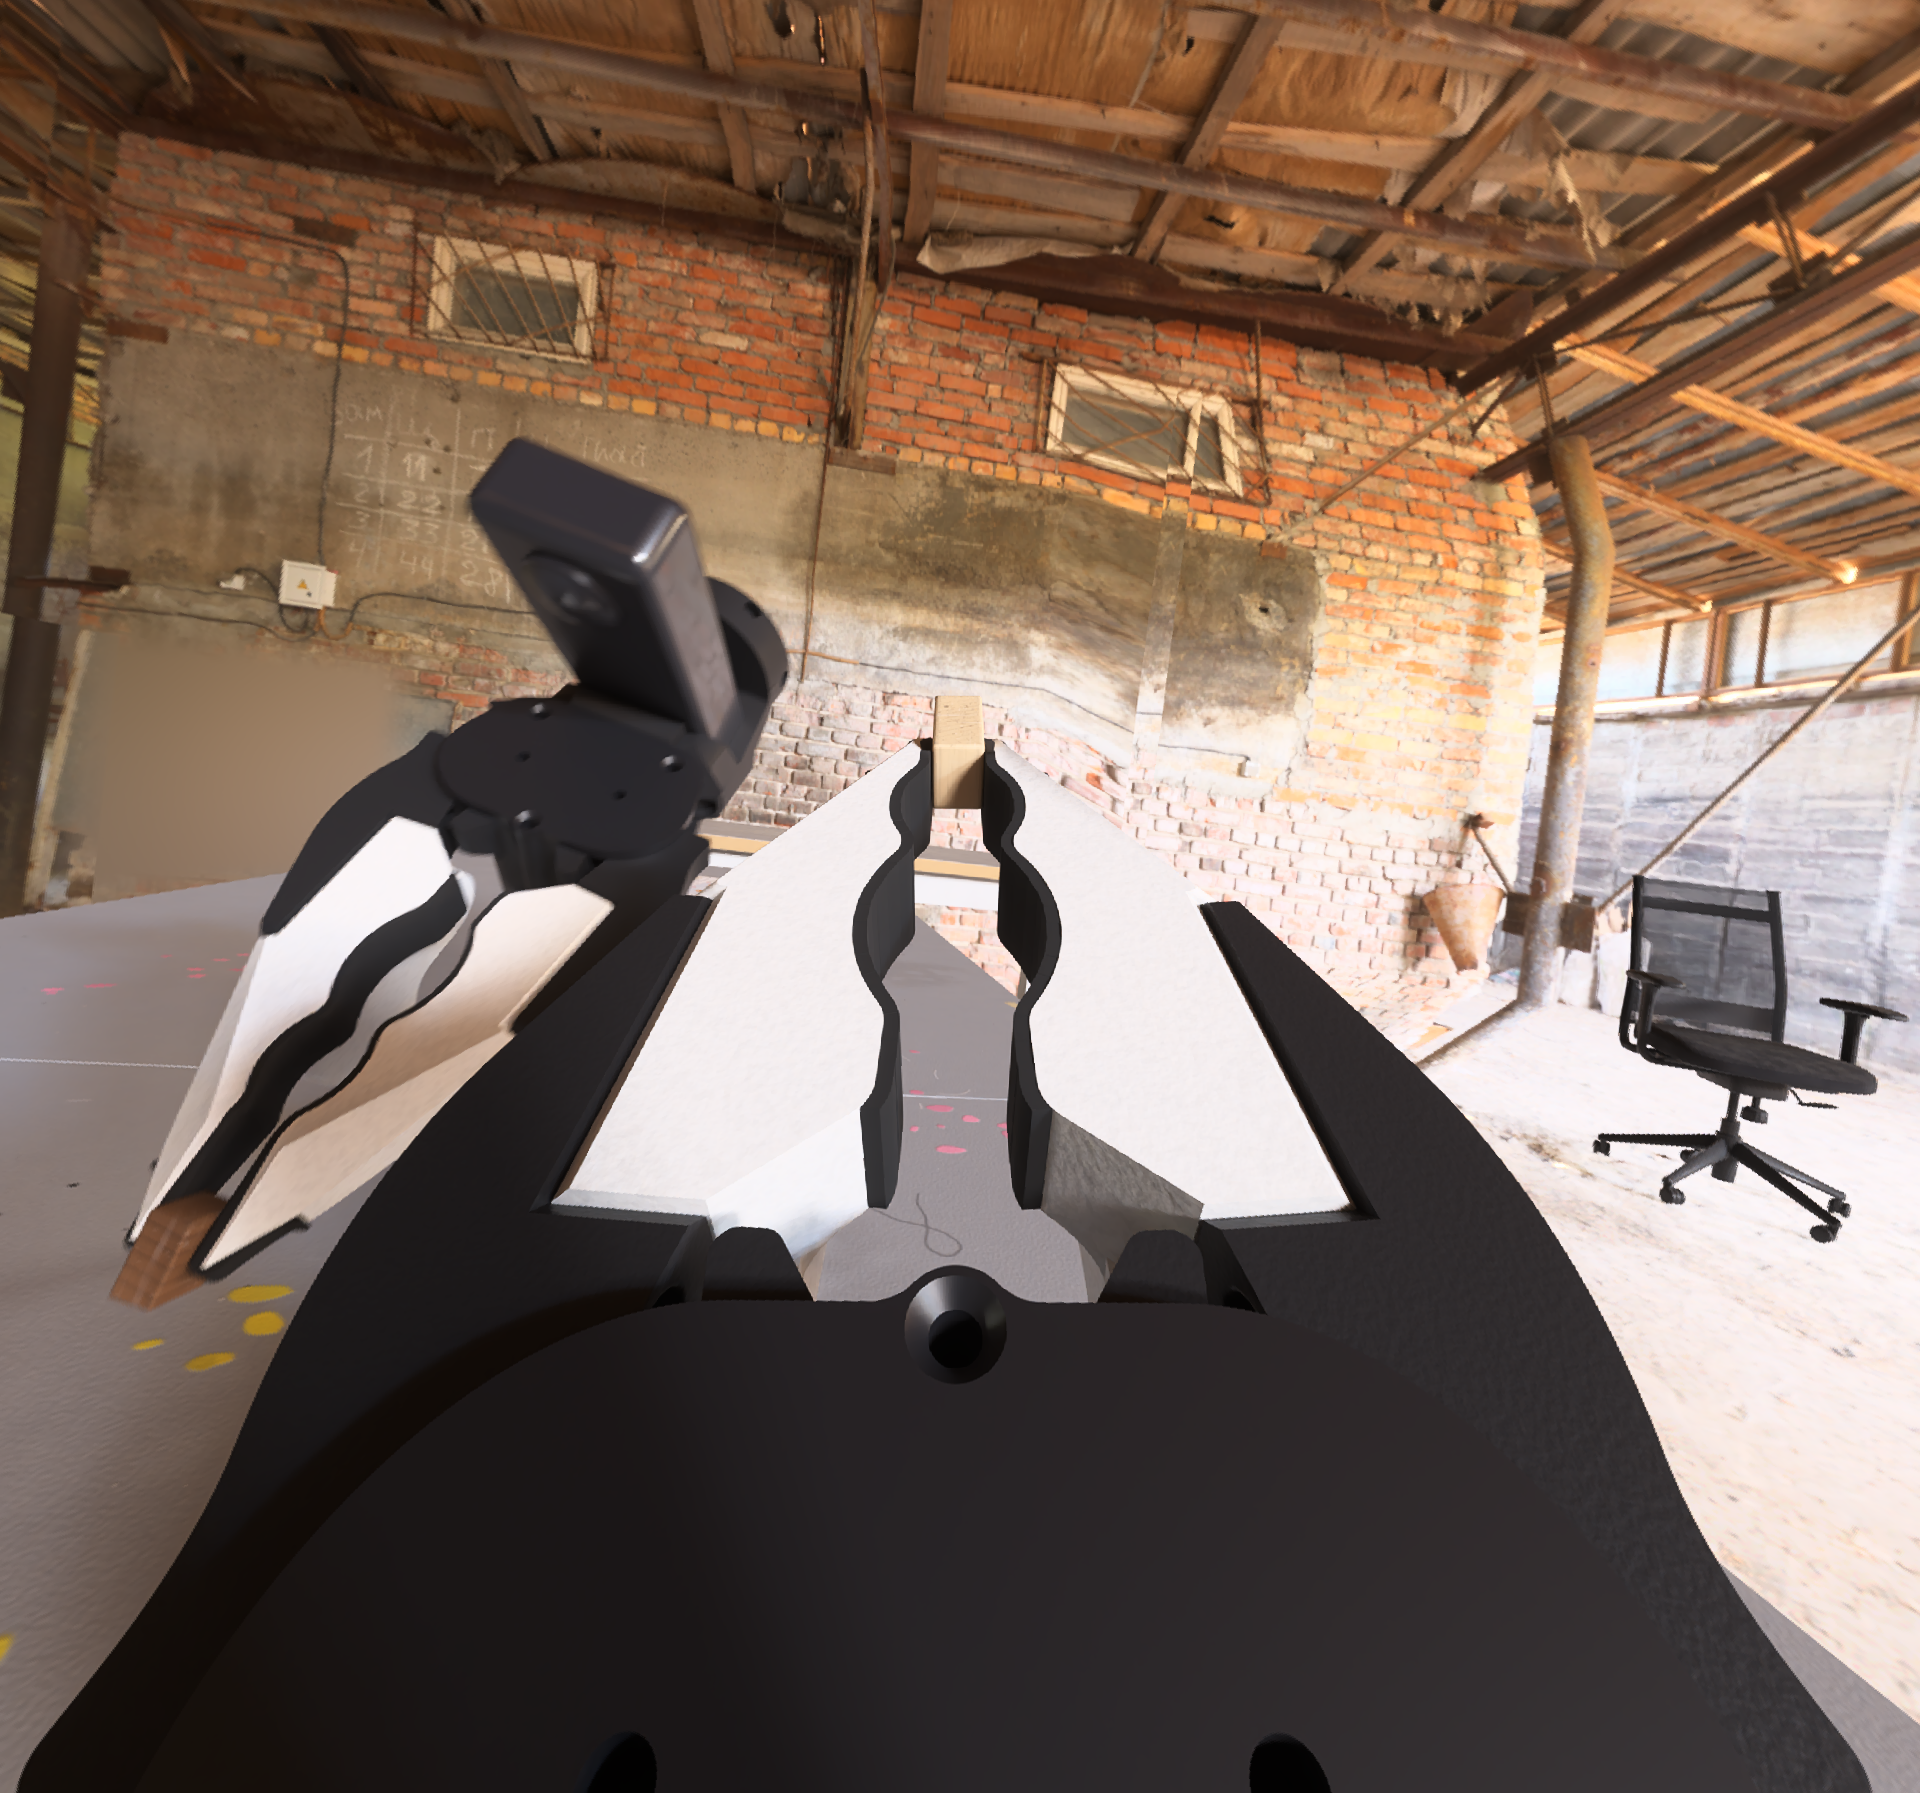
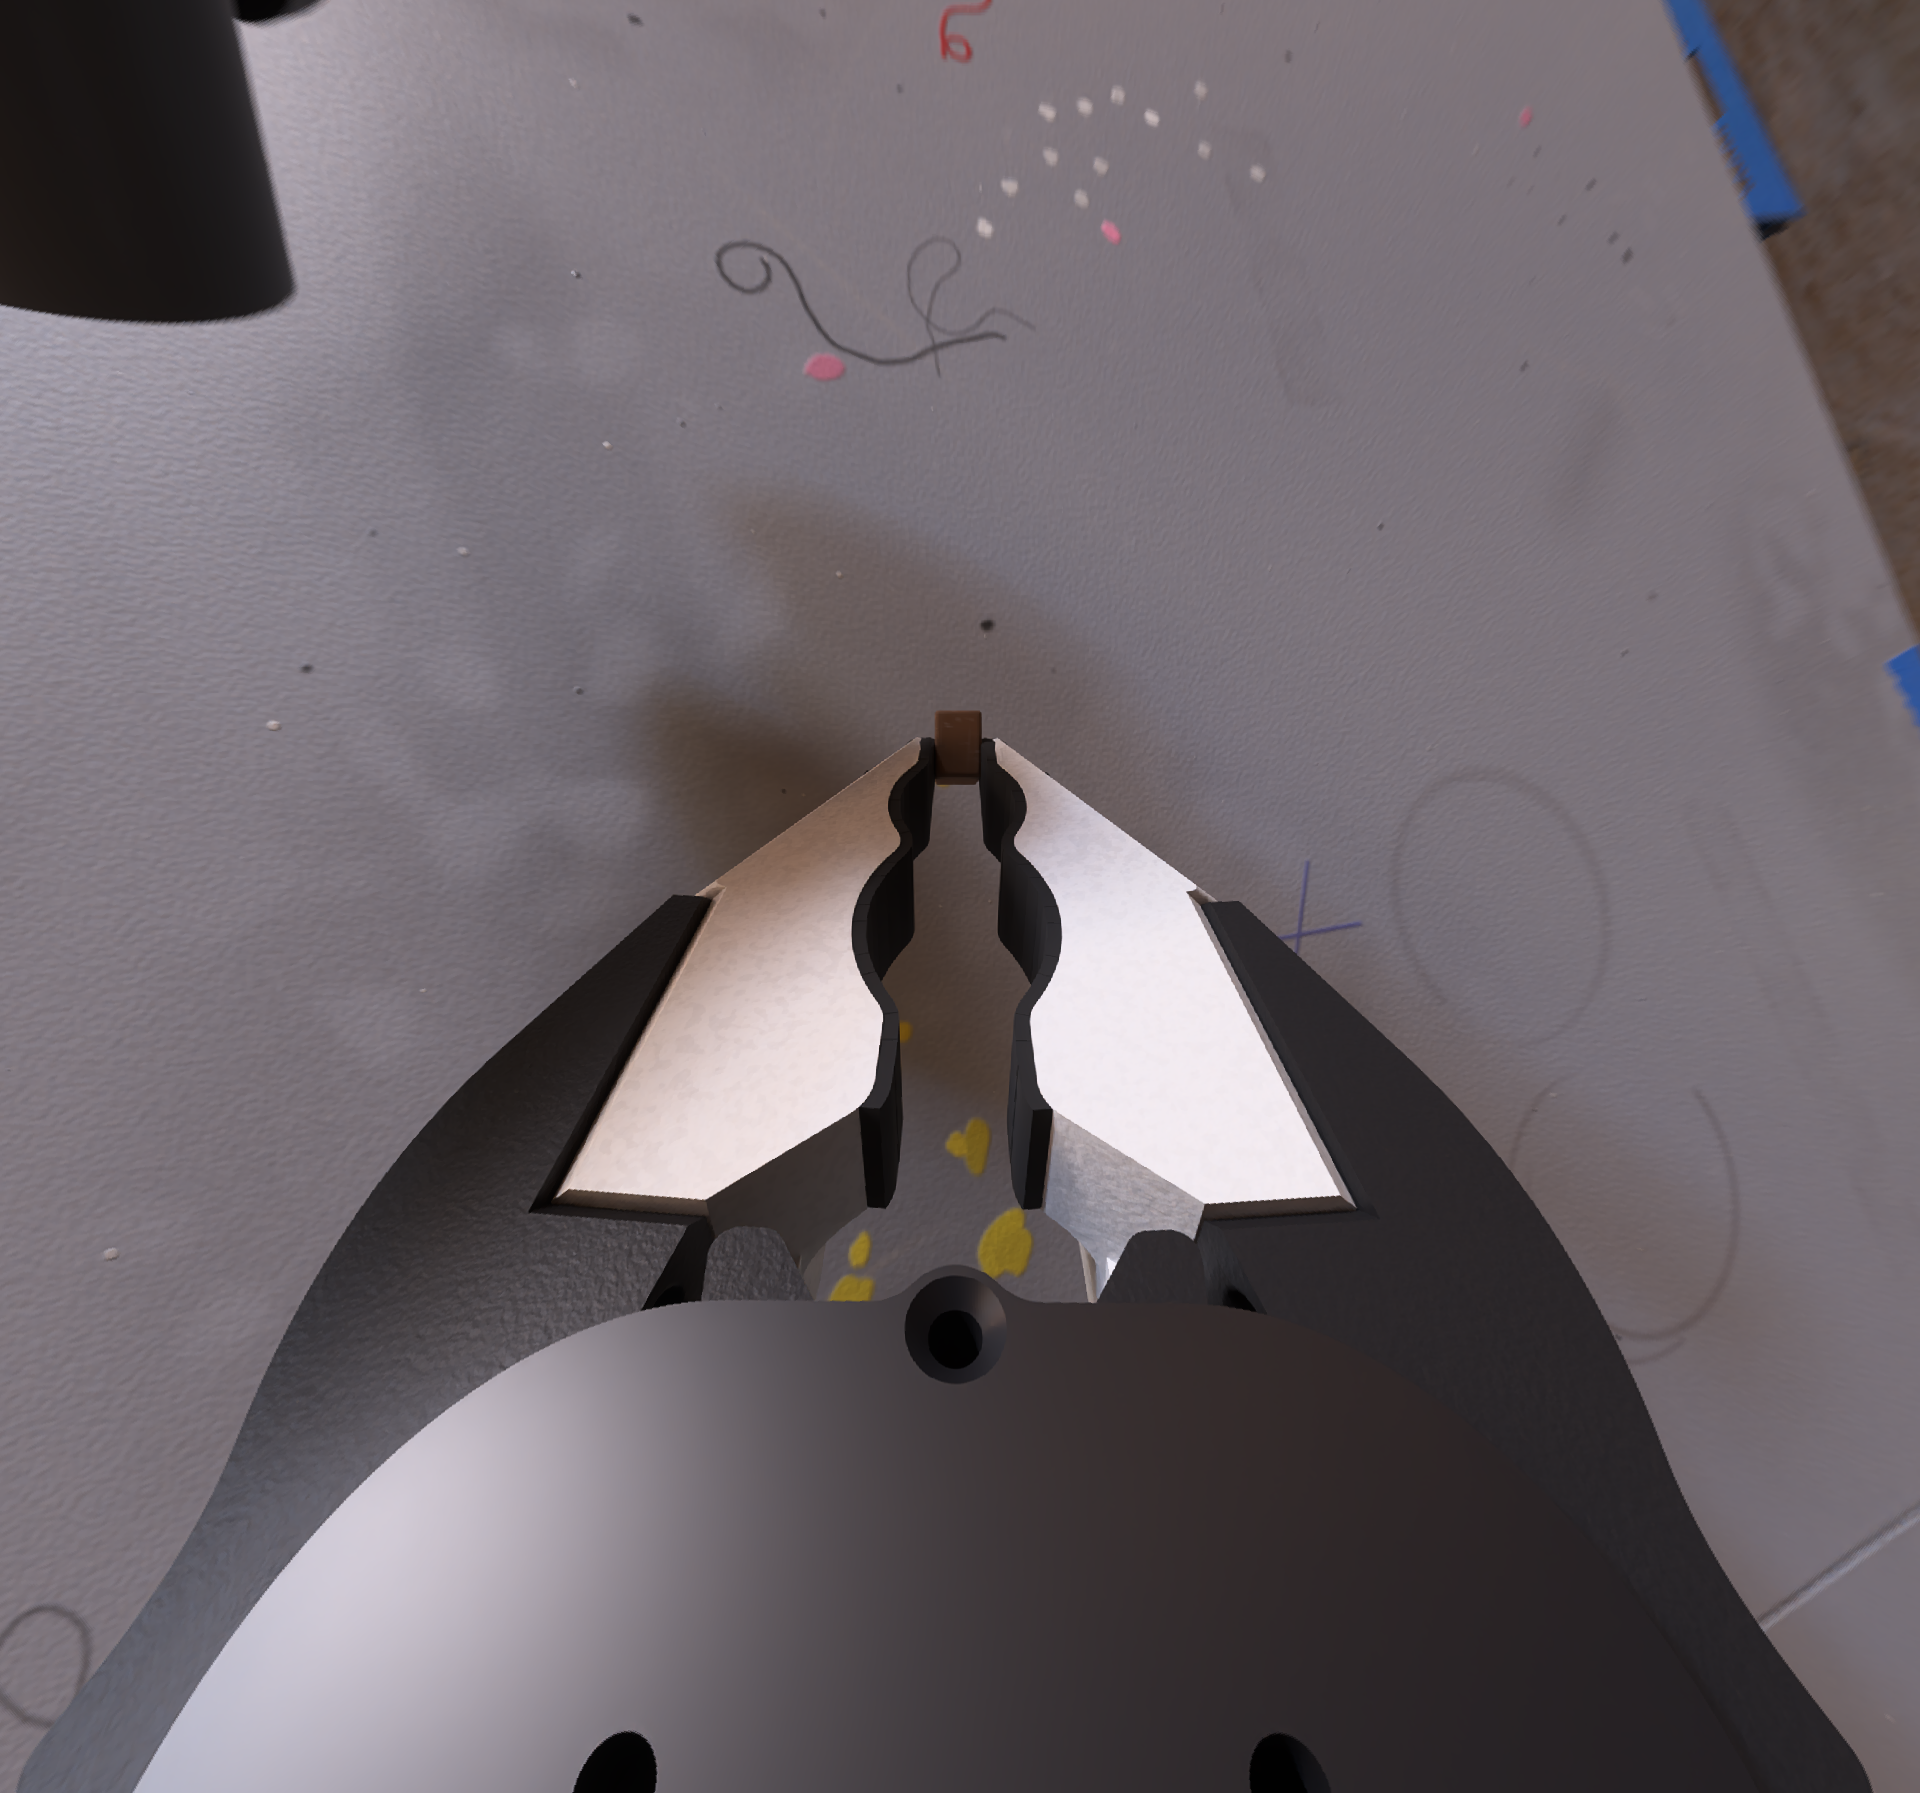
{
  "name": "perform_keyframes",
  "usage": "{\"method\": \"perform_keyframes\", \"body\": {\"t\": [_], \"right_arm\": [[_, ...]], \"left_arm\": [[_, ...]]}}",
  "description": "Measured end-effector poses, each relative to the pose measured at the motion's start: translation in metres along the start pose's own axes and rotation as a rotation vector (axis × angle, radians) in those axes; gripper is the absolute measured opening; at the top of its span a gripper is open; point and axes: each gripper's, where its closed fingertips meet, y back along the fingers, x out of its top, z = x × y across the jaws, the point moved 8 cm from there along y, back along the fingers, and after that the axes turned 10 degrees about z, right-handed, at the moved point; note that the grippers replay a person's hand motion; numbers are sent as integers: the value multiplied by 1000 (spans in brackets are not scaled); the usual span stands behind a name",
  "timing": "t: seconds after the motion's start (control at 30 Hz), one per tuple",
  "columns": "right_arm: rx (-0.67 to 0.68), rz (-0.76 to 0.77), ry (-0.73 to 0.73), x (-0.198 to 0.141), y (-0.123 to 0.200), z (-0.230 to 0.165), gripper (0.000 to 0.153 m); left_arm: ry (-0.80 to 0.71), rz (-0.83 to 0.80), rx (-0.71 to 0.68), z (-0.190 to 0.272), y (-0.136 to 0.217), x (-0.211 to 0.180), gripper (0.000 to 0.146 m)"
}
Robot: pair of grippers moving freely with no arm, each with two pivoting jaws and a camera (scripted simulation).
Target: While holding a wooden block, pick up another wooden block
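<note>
In the left wrist view my left gripper [image 1: 957, 756] is shut on a pale wooden block [image 1: 957, 751] held between its fingertips, raised above the grey table [image 1: 62, 1016] and pointing level toward the brick wall. My right gripper [image 1: 182, 1224] shows at the left of that view, tilted down, shut on a dark brown wooden block [image 1: 156, 1260] at the table surface. In the right wrist view the right gripper [image 2: 957, 756] pinches the dark brown block [image 2: 957, 744] at its tips, pointing down at the grey table [image 2: 416, 496].
The table carries paint spots and scribbles [image 2: 873, 309]. Its right edge has a blue strip [image 2: 1714, 81]. Part of the left gripper's black body [image 2: 125, 81] shows at the top left of the right wrist view. A black office chair [image 1: 1745, 1037] stands on the floor to the right.
</note>
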Motion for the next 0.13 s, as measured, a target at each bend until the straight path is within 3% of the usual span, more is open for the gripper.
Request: {"method": "perform_keyframes", "body": {"t": [0.13], "right_arm": [[42,-32,-65,-17,-13,11,8]], "left_arm": [[-7,33,26,-2,4,4,8]]}}
